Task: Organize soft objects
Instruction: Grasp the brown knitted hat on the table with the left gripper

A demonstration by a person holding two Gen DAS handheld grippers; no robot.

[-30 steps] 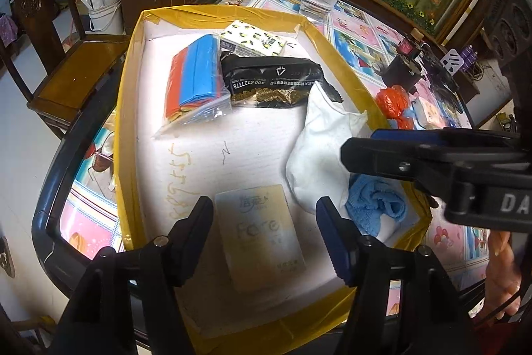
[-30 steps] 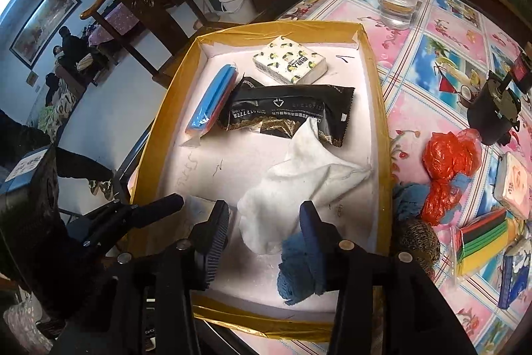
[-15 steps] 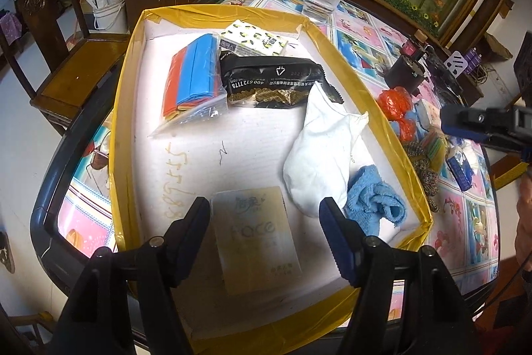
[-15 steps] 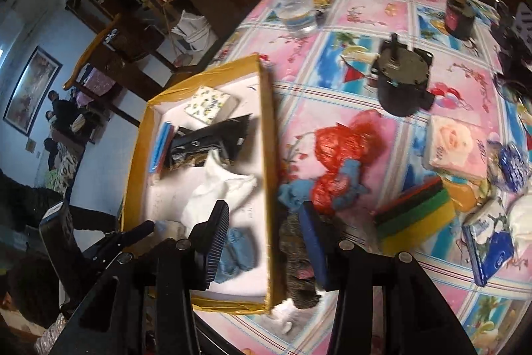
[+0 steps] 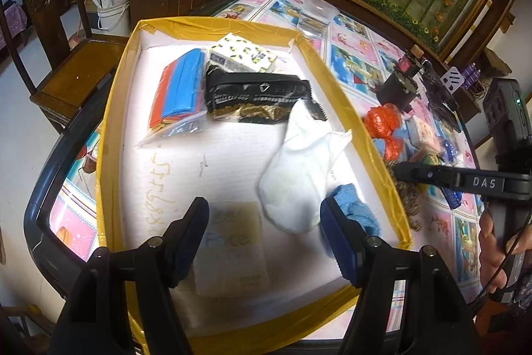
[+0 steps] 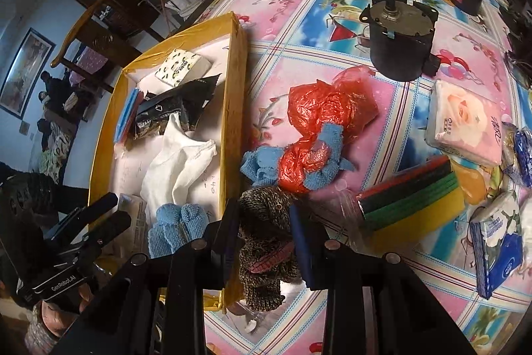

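Yellow-rimmed tray (image 5: 113,128), white floor, on the patterned tabletop (image 6: 415,108). Contents: red-and-blue sheet pack in clear bag (image 5: 179,92); lemon-print tissue pack (image 5: 244,55); black foil pouch (image 5: 256,95); white sock (image 5: 299,172), long axis running from near corner toward the pouch; blue knit item (image 5: 355,208) at the near right wall; pale "Face" packet (image 5: 232,248).

Left hand-held gripper (image 5: 264,238): over the packet, jaws spread, nothing pinched.

Right hand-held gripper (image 6: 264,242): outside the tray, just beside its right wall; jaws closing with the brown speckled knit sock (image 6: 266,242) between them, its long axis running toward the camera. Whether the pads press it cannot be told.
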